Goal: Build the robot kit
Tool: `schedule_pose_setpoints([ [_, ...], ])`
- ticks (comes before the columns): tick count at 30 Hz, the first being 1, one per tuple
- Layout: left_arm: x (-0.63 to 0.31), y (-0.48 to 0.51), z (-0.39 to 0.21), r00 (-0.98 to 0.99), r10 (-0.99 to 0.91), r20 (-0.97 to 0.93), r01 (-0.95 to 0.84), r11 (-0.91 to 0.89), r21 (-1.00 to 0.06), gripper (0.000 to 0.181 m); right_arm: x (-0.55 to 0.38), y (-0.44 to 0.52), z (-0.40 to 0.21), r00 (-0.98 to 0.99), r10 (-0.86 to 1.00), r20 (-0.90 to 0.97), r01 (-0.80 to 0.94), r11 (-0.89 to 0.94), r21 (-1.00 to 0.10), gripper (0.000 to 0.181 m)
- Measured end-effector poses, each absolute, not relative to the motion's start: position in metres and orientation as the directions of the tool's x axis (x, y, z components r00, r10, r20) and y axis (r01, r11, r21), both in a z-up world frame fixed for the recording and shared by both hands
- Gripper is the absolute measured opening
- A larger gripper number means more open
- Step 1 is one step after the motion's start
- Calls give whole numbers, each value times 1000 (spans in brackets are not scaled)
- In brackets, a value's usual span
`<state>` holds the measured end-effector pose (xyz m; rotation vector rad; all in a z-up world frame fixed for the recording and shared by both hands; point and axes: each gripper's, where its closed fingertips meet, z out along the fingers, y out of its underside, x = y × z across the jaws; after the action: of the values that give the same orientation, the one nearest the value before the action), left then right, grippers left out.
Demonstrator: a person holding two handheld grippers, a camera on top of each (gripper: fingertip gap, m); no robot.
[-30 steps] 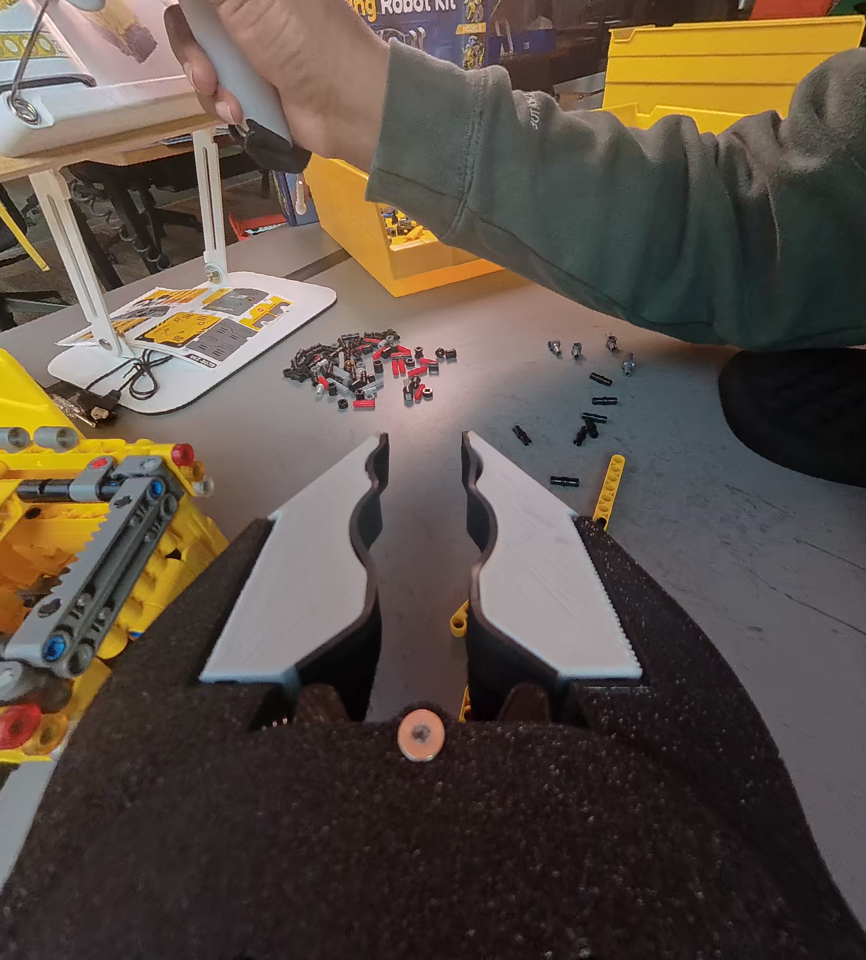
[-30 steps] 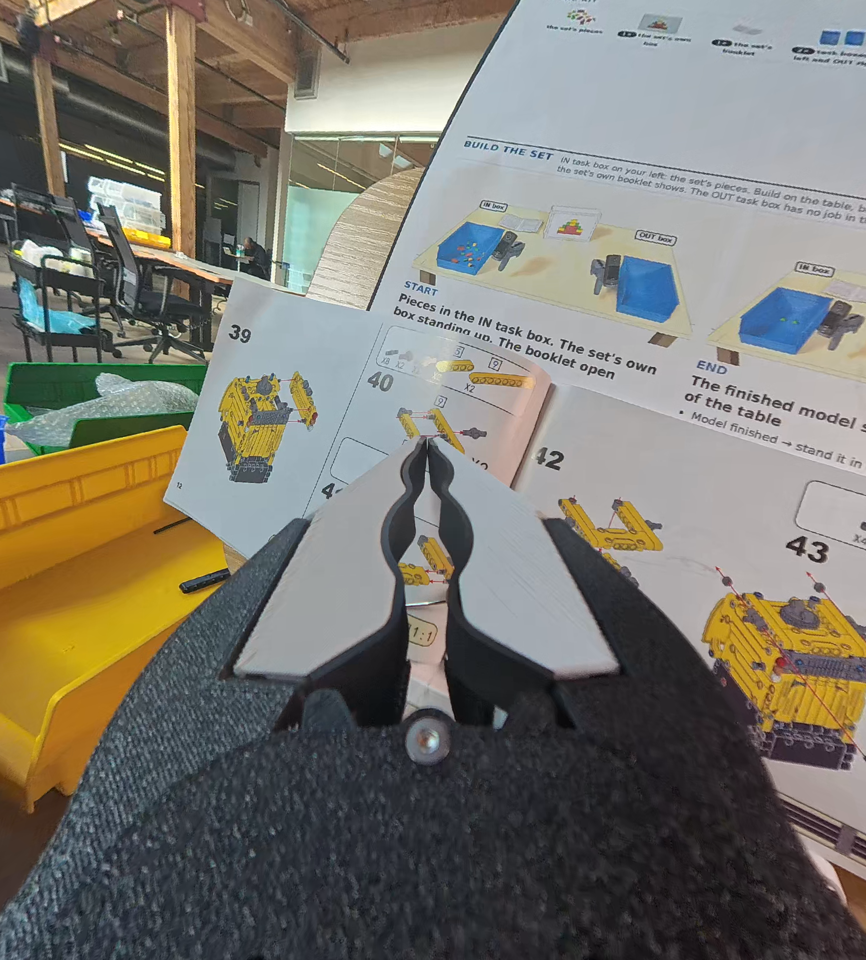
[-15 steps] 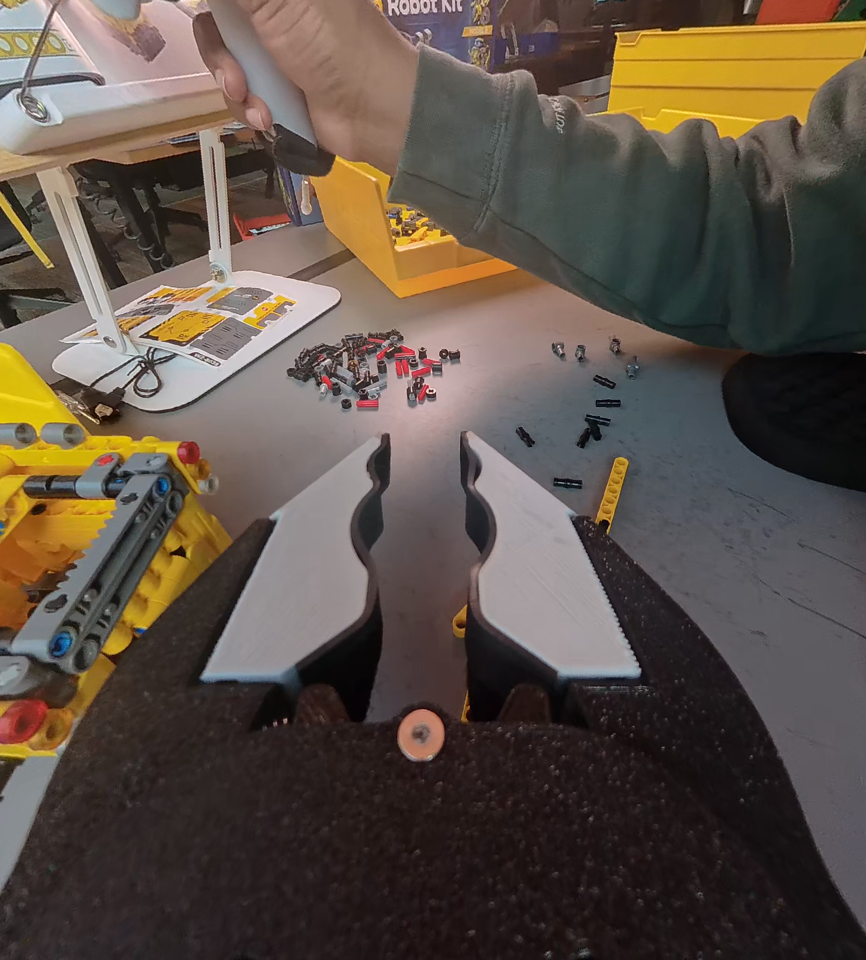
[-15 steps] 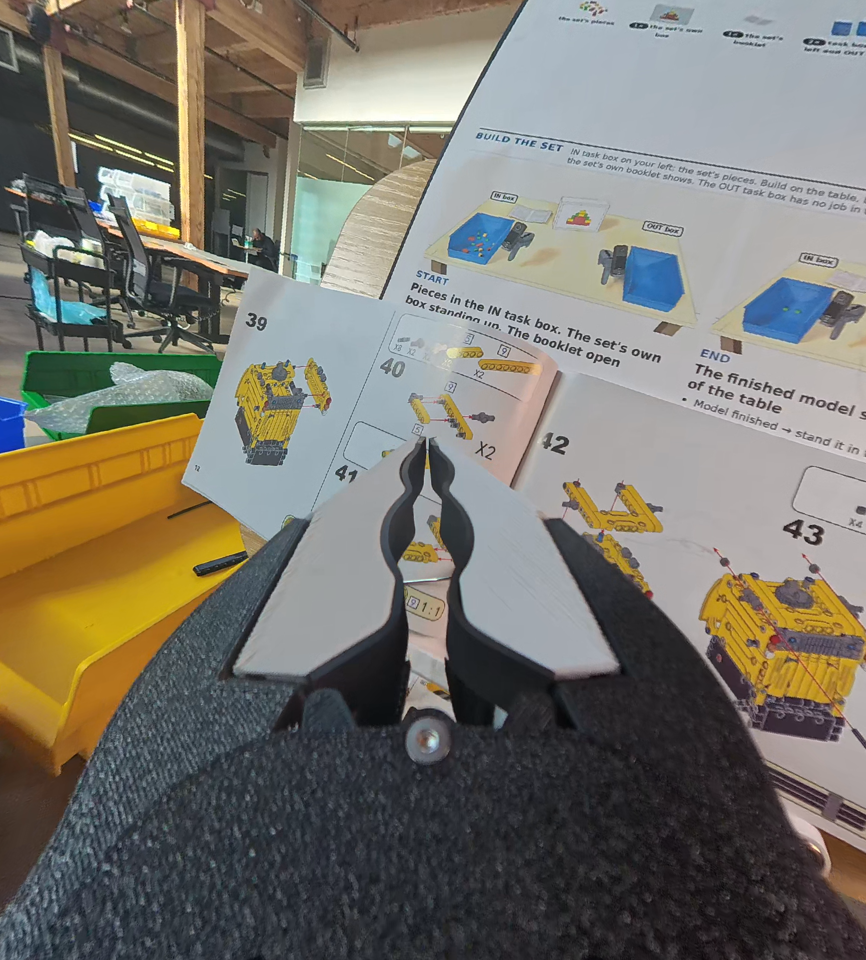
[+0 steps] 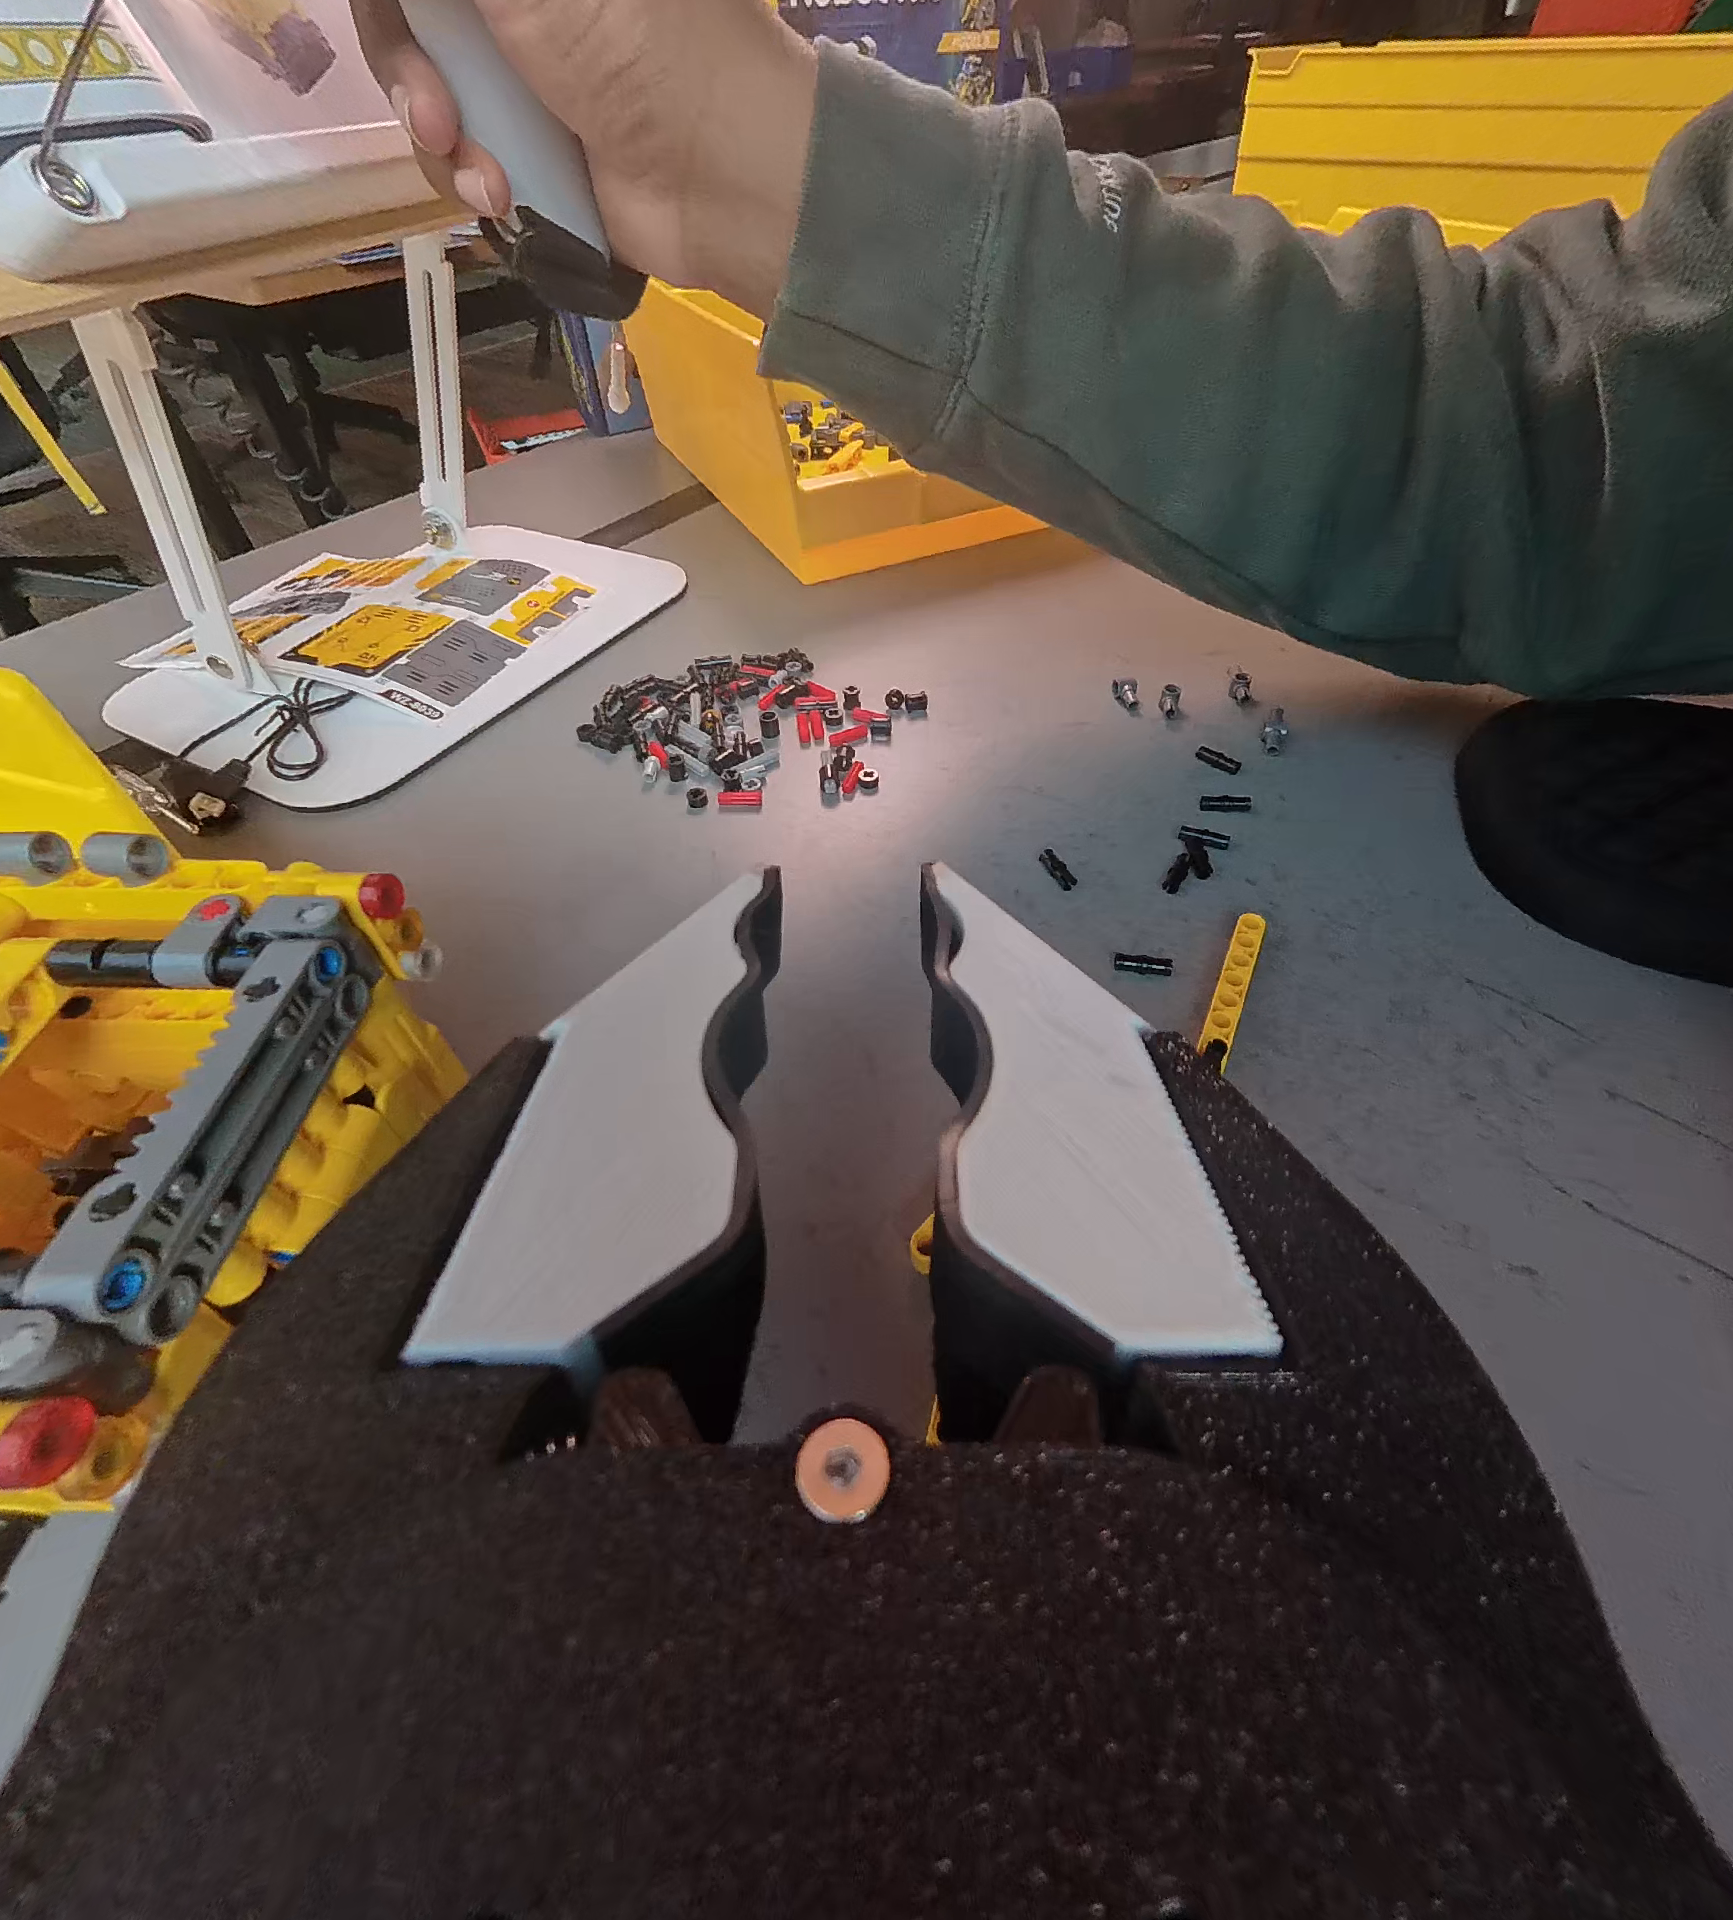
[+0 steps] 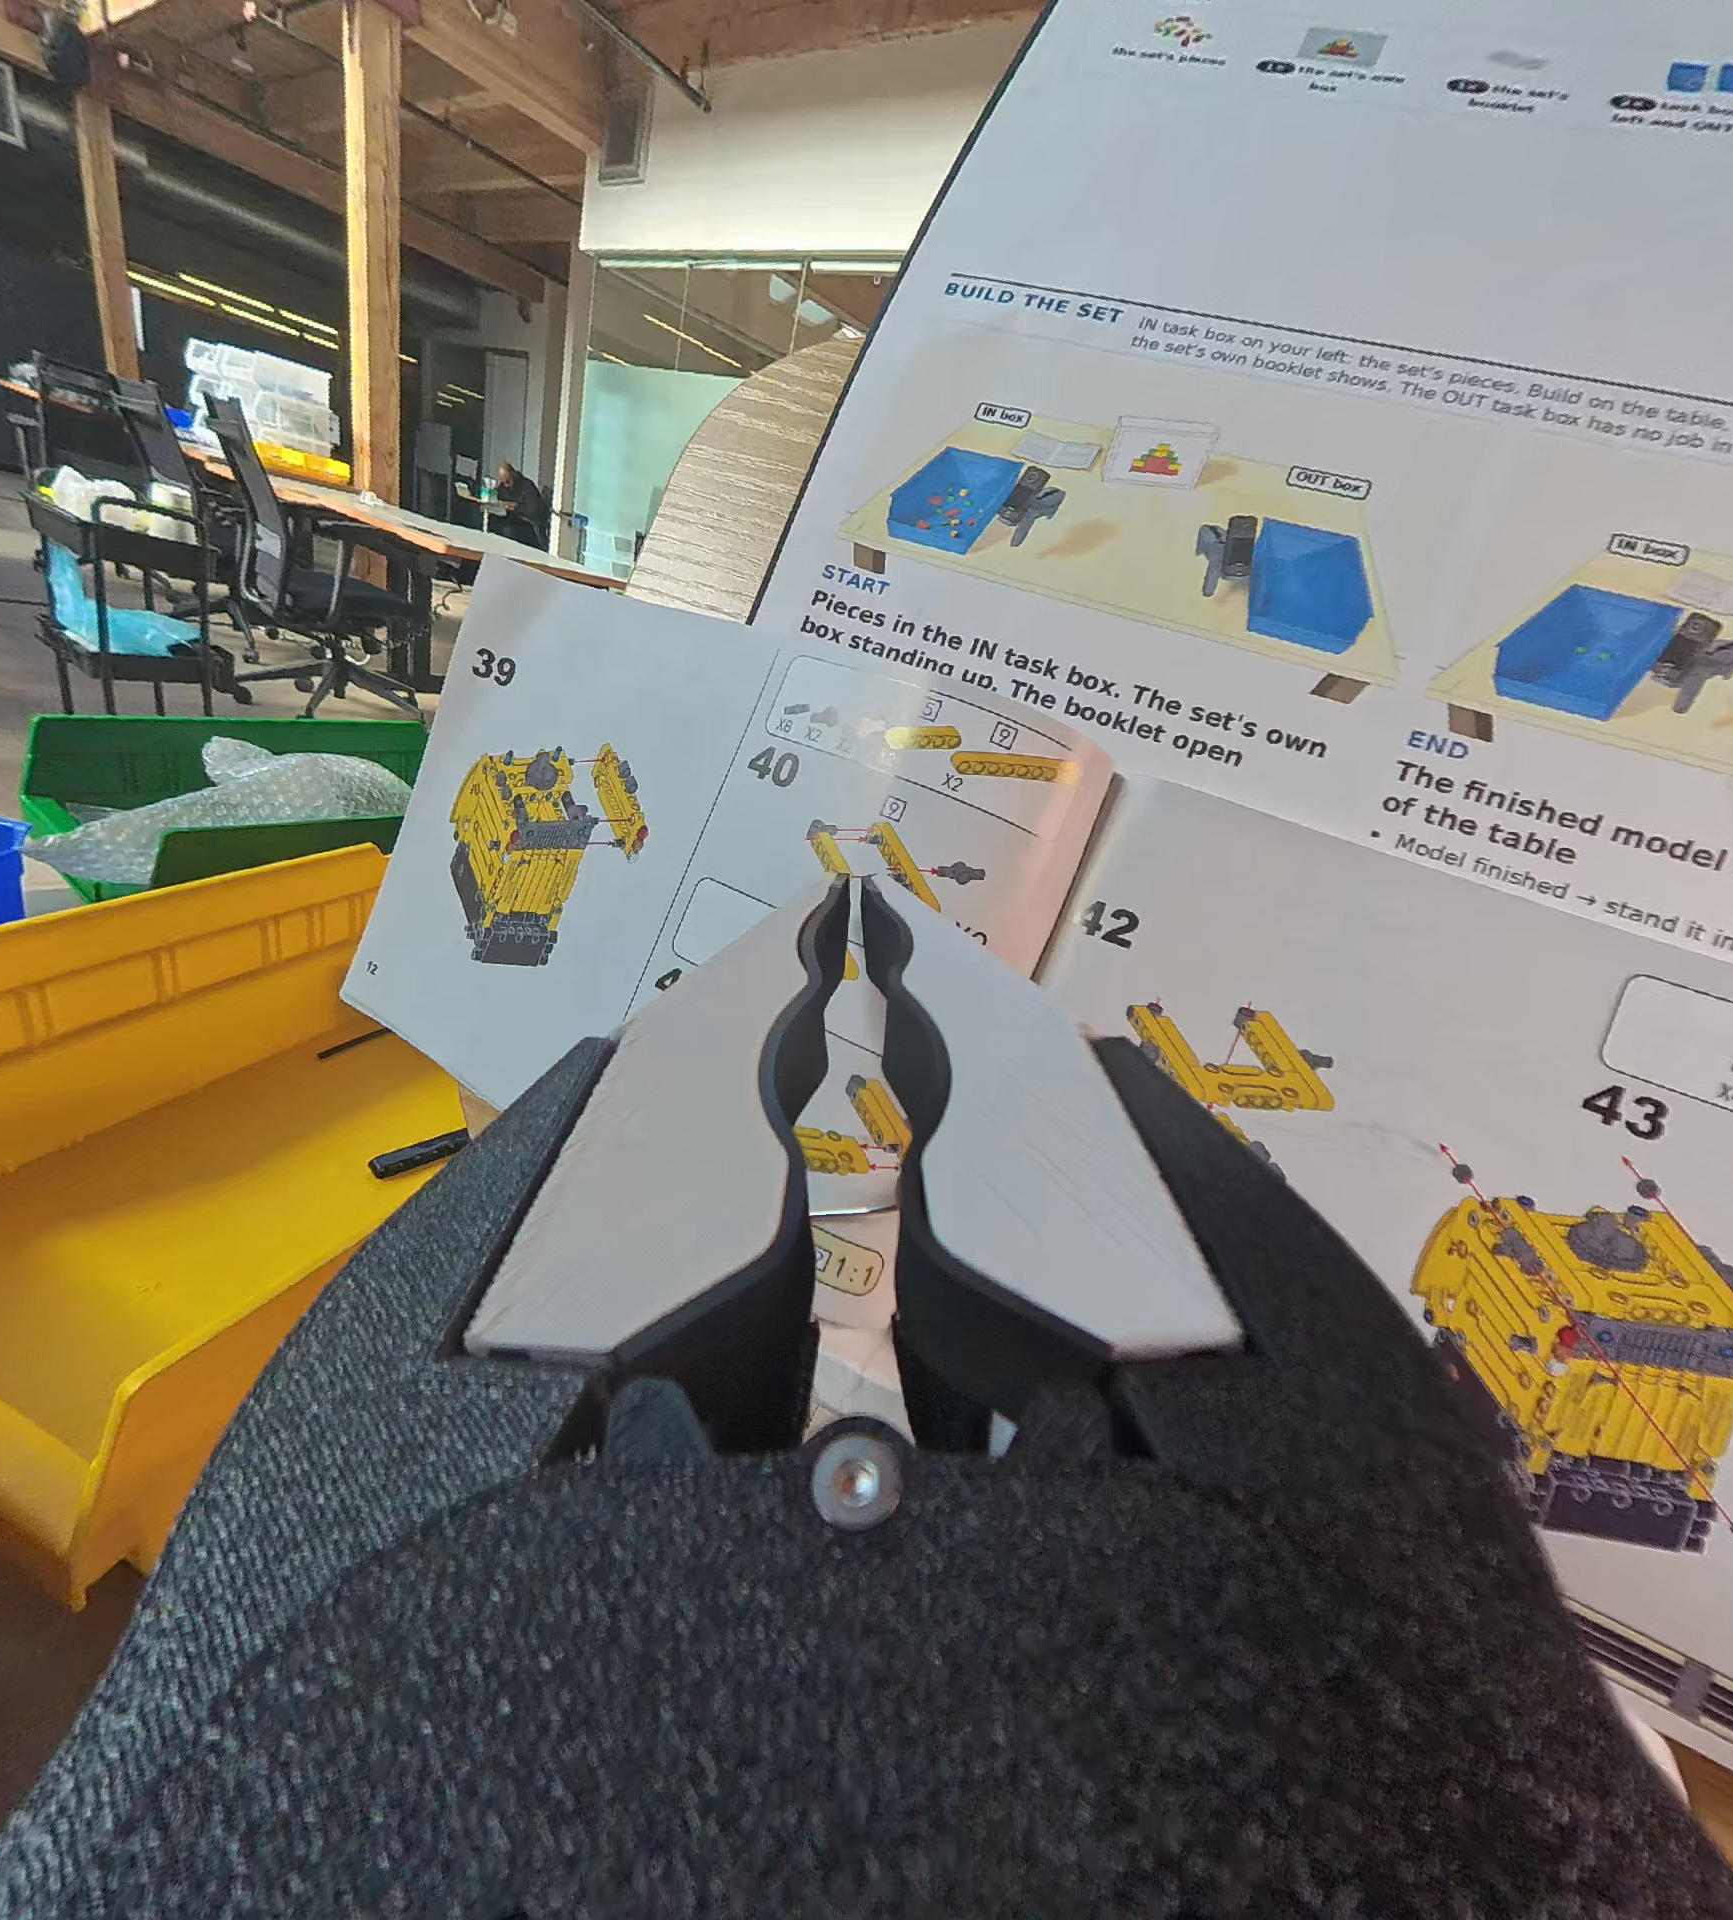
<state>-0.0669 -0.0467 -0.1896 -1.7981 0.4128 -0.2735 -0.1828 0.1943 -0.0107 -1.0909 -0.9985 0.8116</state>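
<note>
Two grippers: left gripper (image 5: 849,883) jaws apart, empty; right gripper (image 6: 854,881) jaws together, empty.

Bright, even indoor light; soft glare patch on grey table (image 5: 841,821) beyond fingertips. Wide-angle bending at edges. Booklet (image 6: 945,748) page glares; far background dim, edges slightly blurred.

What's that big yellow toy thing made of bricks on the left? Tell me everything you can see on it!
The yellow brick model sits on the grey table at the left edge of the left wrist view, cut off by the frame. It looks like plastic building beams, mostly yellow. A grey toothed bar with blue pins slants across its near face, red round studs sit at its corners, and two grey tubes stand on top. The open left gripper hovers just to its right, apparently not touching it.
</note>
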Motion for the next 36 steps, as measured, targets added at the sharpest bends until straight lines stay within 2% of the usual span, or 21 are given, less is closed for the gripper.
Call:
schedule_pose_setpoints([
  [18, -66, -48, -189, 908, -418, -37, -142, -221, -965, 25, -178, 204, -15, 379, 892, 247, -19, 274, -962, 2],
  [26, -65, -48, -189, 907, -418, -55, -157, -215, -964, 25, -143, 179, -15, 346, 900, 267, -12, 288, -957, 5],
  [30, -63, -50, -190, 903, -422, -81, -184, -208, -961, 24, -116, 147, -35, 237, 931, 277, 67, 269, -961, 6],
  [36, -57, -55, -184, 892, -431, -134, -230, -178, -957, 24, -57, 91, -108, 17, 948, 318, 329, 295, -897, 10],
])
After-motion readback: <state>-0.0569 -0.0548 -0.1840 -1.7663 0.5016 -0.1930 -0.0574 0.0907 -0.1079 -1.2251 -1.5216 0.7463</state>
